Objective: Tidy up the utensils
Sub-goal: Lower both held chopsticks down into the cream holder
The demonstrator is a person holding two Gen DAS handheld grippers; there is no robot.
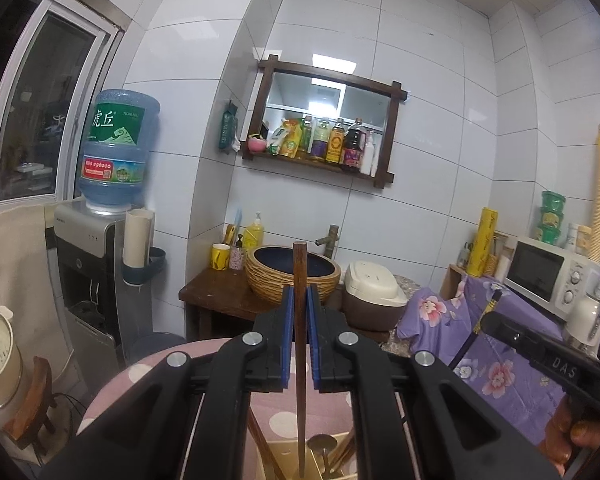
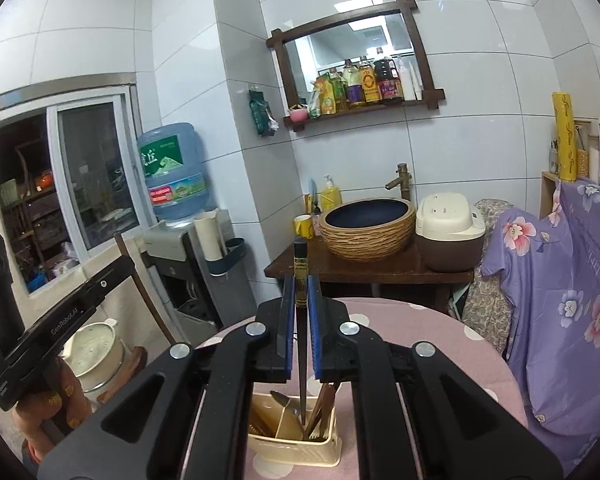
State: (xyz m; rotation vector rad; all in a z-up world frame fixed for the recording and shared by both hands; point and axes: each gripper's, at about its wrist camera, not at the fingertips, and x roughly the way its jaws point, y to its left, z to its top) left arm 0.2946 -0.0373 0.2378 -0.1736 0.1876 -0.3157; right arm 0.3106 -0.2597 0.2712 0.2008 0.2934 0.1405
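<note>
My left gripper (image 1: 300,300) is shut on a brown wooden chopstick (image 1: 300,320) held upright, its lower tip down in the cream utensil holder (image 1: 288,460). My right gripper (image 2: 300,292) is shut on a black chopstick with a gold band (image 2: 300,276), also upright, its tip inside the same utensil holder (image 2: 296,446). The holder stands on the pink polka-dot table (image 2: 440,344) and has several utensils in it, a spoon (image 1: 322,444) among them. The right gripper also shows in the left wrist view (image 1: 494,314), holding its chopstick.
A wooden stand with a woven basin (image 2: 370,226) and a rice cooker (image 2: 450,230) is behind the table. A purple floral cloth (image 2: 572,280) covers furniture at right. A water dispenser (image 2: 180,216) stands at left, and a white pot (image 2: 96,352) is low at left.
</note>
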